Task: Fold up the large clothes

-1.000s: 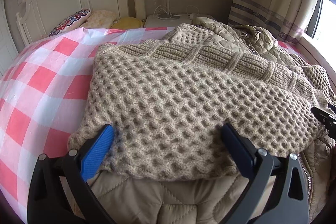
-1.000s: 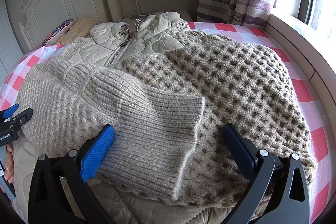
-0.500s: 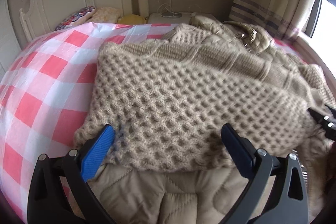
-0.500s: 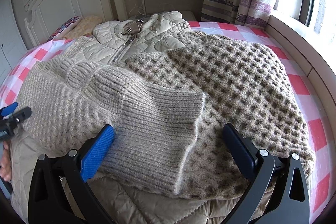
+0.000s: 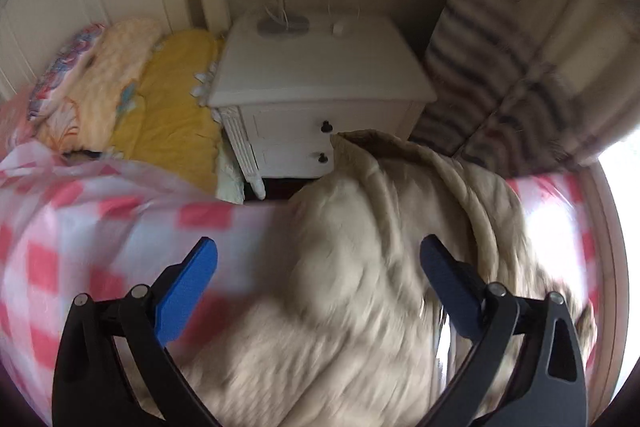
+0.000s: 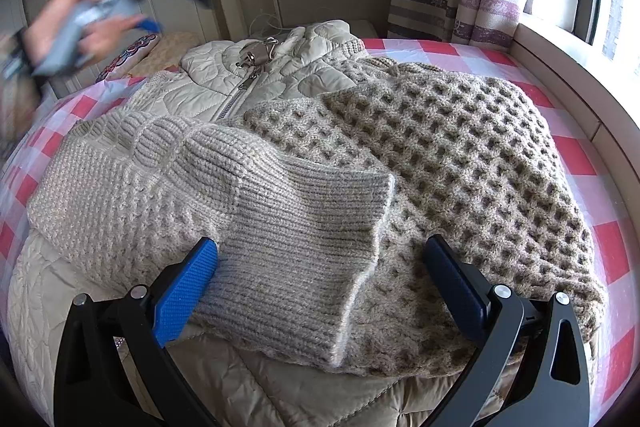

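Pink-and-white checked bedding covered the bed where the garments lay, with a white nightstand beyond its head. A waffle-knit sweater was spread over a quilted jacket, one ribbed sleeve laid across its front, apparently to square it up for folding. The right gripper hovered low at the sleeve cuff, tongs spread and empty. The left gripper, raised high in a hand, was likewise released, gripping nothing.

Chunky matt waffle-knit wool sweater over a smooth, faintly glossy quilted jacket with metal zipper
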{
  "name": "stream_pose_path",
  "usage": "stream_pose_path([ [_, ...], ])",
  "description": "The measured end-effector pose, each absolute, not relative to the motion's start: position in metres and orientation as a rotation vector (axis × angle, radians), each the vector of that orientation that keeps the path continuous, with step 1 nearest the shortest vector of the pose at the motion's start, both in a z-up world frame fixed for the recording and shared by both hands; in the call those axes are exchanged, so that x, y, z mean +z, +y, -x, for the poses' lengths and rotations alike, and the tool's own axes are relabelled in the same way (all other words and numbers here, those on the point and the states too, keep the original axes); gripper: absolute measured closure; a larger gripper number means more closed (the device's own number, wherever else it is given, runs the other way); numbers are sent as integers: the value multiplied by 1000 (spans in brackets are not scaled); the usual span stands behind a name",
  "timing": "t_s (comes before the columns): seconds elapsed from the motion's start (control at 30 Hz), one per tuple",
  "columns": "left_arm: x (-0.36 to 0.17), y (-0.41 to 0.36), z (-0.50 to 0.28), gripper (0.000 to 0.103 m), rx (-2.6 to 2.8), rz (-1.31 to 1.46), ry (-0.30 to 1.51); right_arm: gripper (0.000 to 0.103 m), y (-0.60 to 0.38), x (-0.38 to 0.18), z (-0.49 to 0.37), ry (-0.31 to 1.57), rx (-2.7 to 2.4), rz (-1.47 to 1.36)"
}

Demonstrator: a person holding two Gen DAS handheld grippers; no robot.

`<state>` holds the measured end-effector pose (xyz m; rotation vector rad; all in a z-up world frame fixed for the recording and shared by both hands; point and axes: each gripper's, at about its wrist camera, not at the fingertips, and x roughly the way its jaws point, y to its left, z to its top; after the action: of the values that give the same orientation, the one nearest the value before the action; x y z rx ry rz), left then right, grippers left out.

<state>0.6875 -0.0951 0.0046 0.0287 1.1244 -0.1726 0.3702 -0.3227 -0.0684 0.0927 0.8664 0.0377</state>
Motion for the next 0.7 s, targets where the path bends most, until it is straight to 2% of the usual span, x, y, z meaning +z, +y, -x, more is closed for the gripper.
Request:
stream_pose_path([
  [0.17,-48,-134,-758,13,-175,14,1291,4,-324,-69,-370,867,46,-104],
  [0.37,-94,-143,-785,38,-91,-59,1364,4,-327,-68,-369,868,54,-111],
  [0.43,-103,-141,-785,73,-93,-52,1385,4,-328,-68,-370,870,57,-114],
  [0.5,-101,-142,-780,91,-81,-106,1336,4,-327,-68,-371,871,56,-114],
  [0.53,-95,-141,-776,93,-71,-115,1300,4,-327,-68,-371,871,56,-113],
  [0.7,-8,-139,-706,95,-75,-162,888,4,-328,-68,-371,869,59,-117],
])
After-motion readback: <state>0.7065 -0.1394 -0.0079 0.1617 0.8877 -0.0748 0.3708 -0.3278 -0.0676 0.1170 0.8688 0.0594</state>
